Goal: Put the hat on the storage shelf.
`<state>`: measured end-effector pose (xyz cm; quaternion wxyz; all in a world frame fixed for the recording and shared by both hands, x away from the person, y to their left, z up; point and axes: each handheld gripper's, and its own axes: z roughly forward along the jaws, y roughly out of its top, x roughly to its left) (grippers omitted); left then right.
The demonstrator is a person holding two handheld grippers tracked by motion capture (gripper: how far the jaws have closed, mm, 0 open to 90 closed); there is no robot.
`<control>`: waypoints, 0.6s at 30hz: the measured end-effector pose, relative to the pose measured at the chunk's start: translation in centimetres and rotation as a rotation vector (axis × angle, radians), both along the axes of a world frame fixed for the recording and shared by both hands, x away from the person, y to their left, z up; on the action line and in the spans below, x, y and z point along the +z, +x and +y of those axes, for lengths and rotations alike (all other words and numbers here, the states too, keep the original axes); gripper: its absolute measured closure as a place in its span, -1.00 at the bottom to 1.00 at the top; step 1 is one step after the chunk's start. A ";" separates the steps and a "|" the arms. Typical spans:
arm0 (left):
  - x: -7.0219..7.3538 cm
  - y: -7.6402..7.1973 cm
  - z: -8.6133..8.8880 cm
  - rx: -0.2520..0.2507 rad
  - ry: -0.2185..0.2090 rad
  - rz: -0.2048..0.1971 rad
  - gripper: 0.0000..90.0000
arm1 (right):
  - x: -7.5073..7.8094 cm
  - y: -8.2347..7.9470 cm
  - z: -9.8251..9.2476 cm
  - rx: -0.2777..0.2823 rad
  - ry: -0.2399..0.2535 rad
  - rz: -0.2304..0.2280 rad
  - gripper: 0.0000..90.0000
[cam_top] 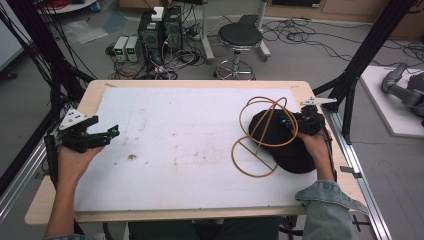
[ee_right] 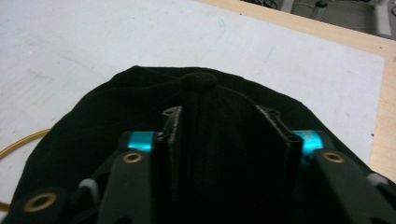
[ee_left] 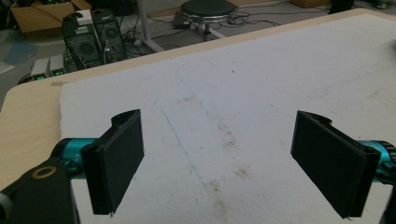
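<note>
1. A black cap [cam_top: 292,150] lay on the white mat [cam_top: 175,145] at the right side of the table [cam_top: 95,87], its top button [ee_right: 198,80] visible in the right gripper view.
2. A tan wire frame [cam_top: 260,137] of rings and rods rested against the cap's left side, partly over it.
3. The right tongs [cam_top: 292,122] were closed on a fold of the cap's fabric, held by the right hand [cam_top: 315,145].
4. The left tongs [cam_top: 107,132] were at the mat's left edge, well apart from the cap, jaws spread wide with nothing between them, held in the left hand [cam_top: 75,157].
5. Beyond the table's far edge stood a black stool [cam_top: 240,37] and computer boxes [cam_top: 160,30] among cables.
</note>
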<state>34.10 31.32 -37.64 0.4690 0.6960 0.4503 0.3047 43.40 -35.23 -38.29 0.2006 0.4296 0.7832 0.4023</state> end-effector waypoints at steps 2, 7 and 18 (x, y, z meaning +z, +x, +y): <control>0.0 0.0 0.0 0.001 0.002 0.001 -0.61 | 0.0 0.0 0.1 0.006 -0.007 0.001 0.42; 0.0 0.0 0.1 0.002 0.003 0.000 -0.61 | 0.1 -0.2 0.2 0.004 -0.031 0.001 0.65; 0.0 -0.1 0.2 0.005 -0.001 -0.003 -0.61 | 1.1 -0.7 -0.5 -0.021 0.020 -0.037 0.82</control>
